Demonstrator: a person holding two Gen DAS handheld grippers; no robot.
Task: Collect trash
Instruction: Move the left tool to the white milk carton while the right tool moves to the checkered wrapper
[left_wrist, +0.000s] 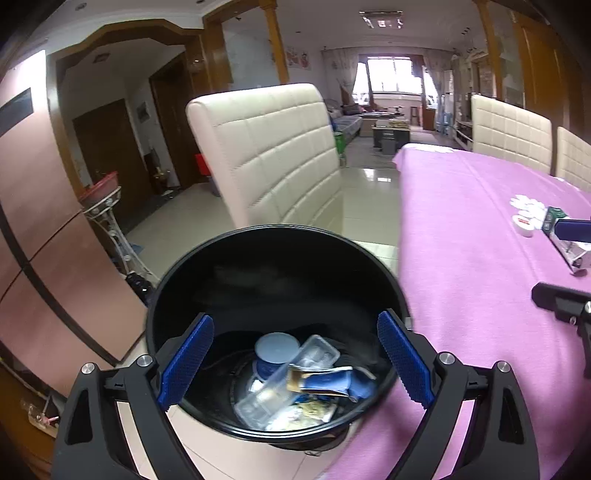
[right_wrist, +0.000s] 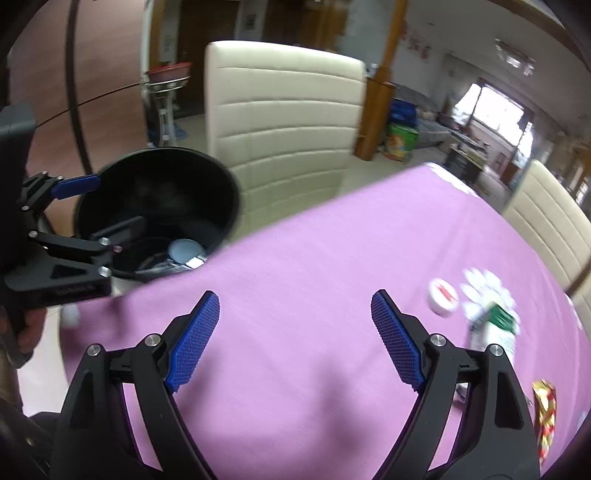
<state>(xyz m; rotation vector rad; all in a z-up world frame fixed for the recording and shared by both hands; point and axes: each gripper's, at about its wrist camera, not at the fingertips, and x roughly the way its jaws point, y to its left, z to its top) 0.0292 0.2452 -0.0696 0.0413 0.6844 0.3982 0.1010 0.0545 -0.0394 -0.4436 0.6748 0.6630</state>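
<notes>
Black bin (left_wrist: 273, 266) off the tabletop (left_wrist: 461, 258) edge, left gripper (left_wrist: 295, 363) spread wide above its trash, holding nothing. Right gripper (right_wrist: 295, 339) wide too, empty; blurry carton (right_wrist: 496, 330), maybe, nearby.

My black round bin (left_wrist: 273, 258) stands upright on the floor, just beside the edge of the purple table. In its bottom lie a pale blue round lid (left_wrist: 277, 347), a clear plastic tray (left_wrist: 288, 373) tilted across it, and a blue and gold wrapper (left_wrist: 325, 380). On the table still sit a small white round tub (right_wrist: 443, 297), a blurred green and white carton (right_wrist: 496, 328), perhaps toothpaste, and a red and gold wrapper (right_wrist: 545, 417).
</notes>
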